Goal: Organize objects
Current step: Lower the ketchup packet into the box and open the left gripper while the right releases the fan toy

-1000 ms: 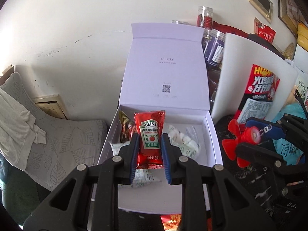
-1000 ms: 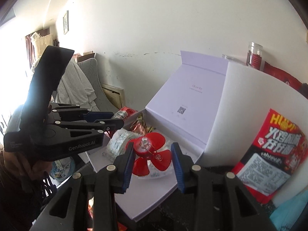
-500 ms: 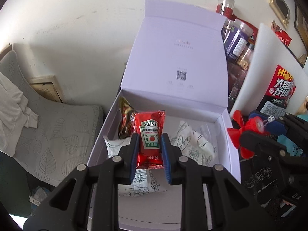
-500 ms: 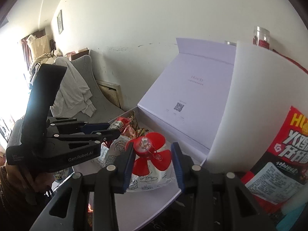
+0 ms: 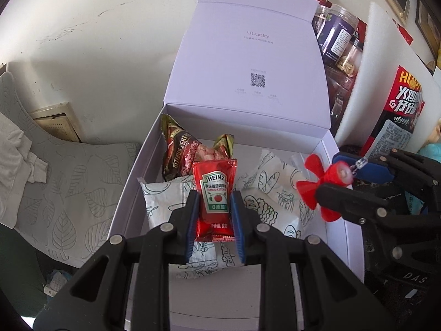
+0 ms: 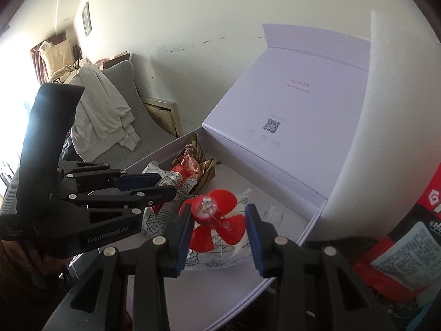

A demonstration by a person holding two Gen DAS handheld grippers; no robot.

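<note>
The left gripper (image 5: 213,218) points steeply down into the open white box (image 5: 132,187), its blue pads pressed against both long edges of a red Heinz ketchup sachet (image 5: 213,195), which stands upright between them. Just beyond its fingertips lies a dark brown snack packet (image 5: 179,151) against the box's far left corner; beneath and to either side of the fingers lie white wrappers printed with line drawings (image 5: 160,198). The box lid (image 5: 253,63) stands raised behind.

The right gripper (image 6: 219,233) comes in from the right side of the box, also angled downward, and is closed on a small red propeller fan (image 6: 213,220): the fan's hub and clear tip sit between the pads, the blades spread out below. In the left wrist view that fan (image 5: 322,187) hangs over the box's right wall. Seen from the right wrist camera, the left gripper (image 6: 162,186) is to the left, with the sachet (image 6: 172,178) showing at its fingertips. To the right of the right gripper a white foam board (image 6: 391,138) and a red snack bag (image 6: 413,248) stand outside the box.
</note>
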